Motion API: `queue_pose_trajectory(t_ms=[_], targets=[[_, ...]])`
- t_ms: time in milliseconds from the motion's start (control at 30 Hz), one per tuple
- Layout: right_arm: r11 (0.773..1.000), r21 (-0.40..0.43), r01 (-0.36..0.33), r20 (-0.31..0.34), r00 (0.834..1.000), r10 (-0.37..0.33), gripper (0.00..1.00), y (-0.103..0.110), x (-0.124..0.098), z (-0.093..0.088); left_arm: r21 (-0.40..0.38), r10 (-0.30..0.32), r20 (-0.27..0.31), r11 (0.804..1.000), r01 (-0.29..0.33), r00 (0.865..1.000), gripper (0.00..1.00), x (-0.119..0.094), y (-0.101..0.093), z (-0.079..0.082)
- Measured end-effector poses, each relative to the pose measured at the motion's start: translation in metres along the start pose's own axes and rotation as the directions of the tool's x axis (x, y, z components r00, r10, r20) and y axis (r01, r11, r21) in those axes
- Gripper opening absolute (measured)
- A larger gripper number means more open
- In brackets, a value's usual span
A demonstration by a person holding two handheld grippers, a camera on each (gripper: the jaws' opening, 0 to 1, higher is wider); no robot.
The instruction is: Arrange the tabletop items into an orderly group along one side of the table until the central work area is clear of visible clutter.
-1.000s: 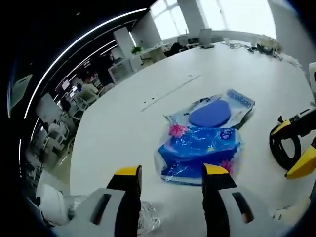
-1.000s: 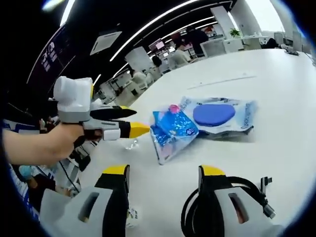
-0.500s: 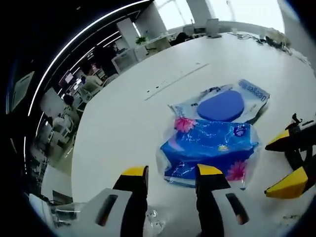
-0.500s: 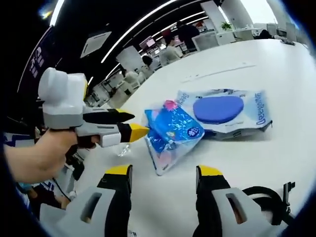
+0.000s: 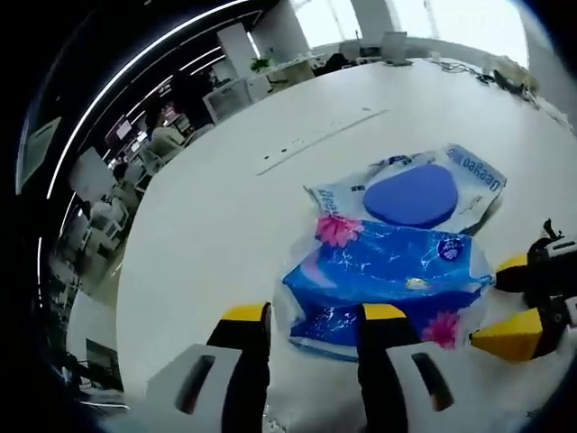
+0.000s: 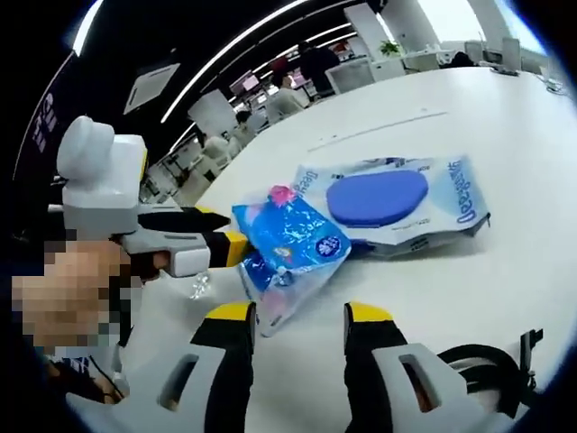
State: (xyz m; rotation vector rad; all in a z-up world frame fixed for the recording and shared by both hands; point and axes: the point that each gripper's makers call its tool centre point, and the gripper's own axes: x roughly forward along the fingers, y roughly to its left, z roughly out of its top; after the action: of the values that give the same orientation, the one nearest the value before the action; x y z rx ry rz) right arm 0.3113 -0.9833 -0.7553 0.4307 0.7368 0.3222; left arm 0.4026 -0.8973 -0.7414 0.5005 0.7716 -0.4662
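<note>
White and broad, the desk runs away from both claws toward an open office with rows of workstations, seated people, bright windows at the far end and long strip lights across a dark ceiling. A thin seam crosses the desk top well beyond the packs.

Ahead of the left claw lies a blue tissue pack in clear plastic with pink flowers printed on it; its near edge sits right between the claw's yellow-tipped jaws, which stand apart, not closed on it. Whether the tips touch the wrapper I cannot tell. Just past the tissue pack, touching or slightly under it, lies a flat wet wipes pack with a dark blue oval lid. To the right of the left claw, the right claw's yellow tips come in from the edge, near the tissue pack's right end.

In the right gripper view, the right claw also stands released, jaws apart, with the tissue pack just ahead of it and tilted up on one side. The left claw reaches in from the left, held by a hand, its yellow tip against the tissue pack's left end. The wet wipes pack lies flat to the right beyond. A black cable loops beside the right claw's right jaw. A small crumpled bit of clear plastic lies on the desk under the left claw.
</note>
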Motion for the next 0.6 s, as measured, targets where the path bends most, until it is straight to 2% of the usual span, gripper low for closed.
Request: queue_pose_trajectory(t_ms=[67, 167, 300, 367, 600], targets=[[1.000, 0.017, -0.009, -0.003, 1.000, 0.009, 0.21, -0.001, 0.000, -0.001, 0.005, 0.025, 0.004, 1.000, -0.025, 1.000, 0.21, -0.001, 0.005, 0.001], [1.000, 0.016, -0.005, -0.002, 1.000, 0.005, 0.13, -0.002, -0.001, 0.000, -0.022, 0.017, 0.019, 1.000, -0.016, 1.000, 0.11, -0.001, 0.006, 0.004], [1.000, 0.019, -0.008, 0.010, 1.000, 0.008, 0.01, 0.001, -0.002, 0.004, -0.066, 0.000, 0.031, 0.998, 0.003, 1.000, 0.02, -0.003, 0.006, 0.004], [1.000, -0.002, 0.008, 0.009, 1.000, -0.008, 0.00, -0.001, -0.004, 0.003, -0.113, -0.022, 0.040, 0.993, 0.026, 0.999, 0.02, -0.005, 0.001, 0.005], [1.000, 0.022, 0.008, 0.033, 0.999, -0.009, 0.00, -0.007, -0.020, 0.011, -0.162, -0.076, 0.081, 0.983, 0.089, 0.994, 0.01, -0.020, -0.006, 0.008]])
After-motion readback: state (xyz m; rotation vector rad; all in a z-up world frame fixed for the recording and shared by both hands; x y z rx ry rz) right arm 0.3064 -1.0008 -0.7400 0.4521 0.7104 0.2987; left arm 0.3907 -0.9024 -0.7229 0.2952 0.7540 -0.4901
